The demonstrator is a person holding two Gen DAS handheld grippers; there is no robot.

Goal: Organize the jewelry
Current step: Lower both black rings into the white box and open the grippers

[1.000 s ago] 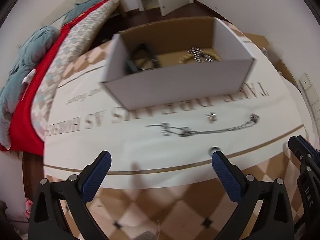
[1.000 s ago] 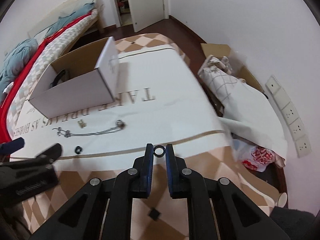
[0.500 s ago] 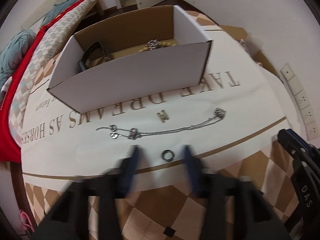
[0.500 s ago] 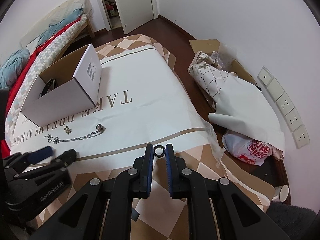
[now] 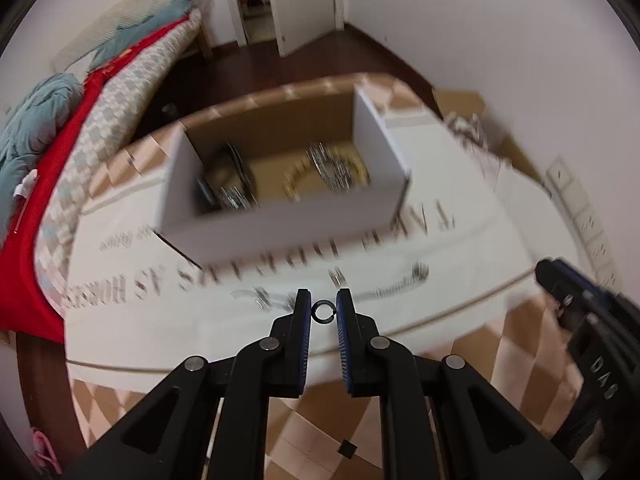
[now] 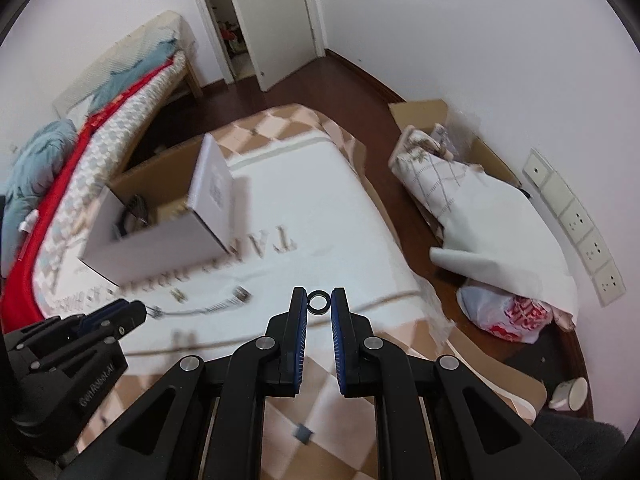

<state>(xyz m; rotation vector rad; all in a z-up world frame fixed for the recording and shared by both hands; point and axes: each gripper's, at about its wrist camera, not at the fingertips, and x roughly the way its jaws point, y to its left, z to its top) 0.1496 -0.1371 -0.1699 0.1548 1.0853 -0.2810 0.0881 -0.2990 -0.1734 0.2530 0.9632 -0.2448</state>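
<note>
above a cloth-covered table (image 6: 360, 208), two hand-held grippers each pinch a small dark ring between blue-padded fingers. the left gripper (image 5: 324, 312) is clamped narrow on the left ring (image 5: 323, 312), a thin band with a gap in its upper side, held upright at the very tips of the pads. the right gripper (image 6: 319, 303) is likewise closed tight on the right ring (image 6: 319, 302), a thicker, unbroken band gripped at the fingertips (both rings hang clear of the cloth below them). beyond the left gripper stands an open cardboard box (image 5: 280, 220), white outside and brown inside, resting on the white printed panel of the cloth; inside it lie blurred pieces of jewelry (image 5: 332, 168), silver and gold-toned on the right, darker looped pieces on the left. between the box and the grippers a silver chain (image 6: 200, 308) stretches across the cloth, with a small metal charm (image 6: 178, 294) lying just beside it, nearer the box. seen from the right wrist, the left gripper's tip sits close over the chain's left end; whether it touches cannot be told. the left view is smeared with blur. a bed with a red cover (image 6: 52, 184) runs along the far left of the table, a second cardboard carton (image 6: 440, 128) with bundled cloth stands against the right wall, and a door (image 6: 276, 20) is ajar at the back of the room
</note>
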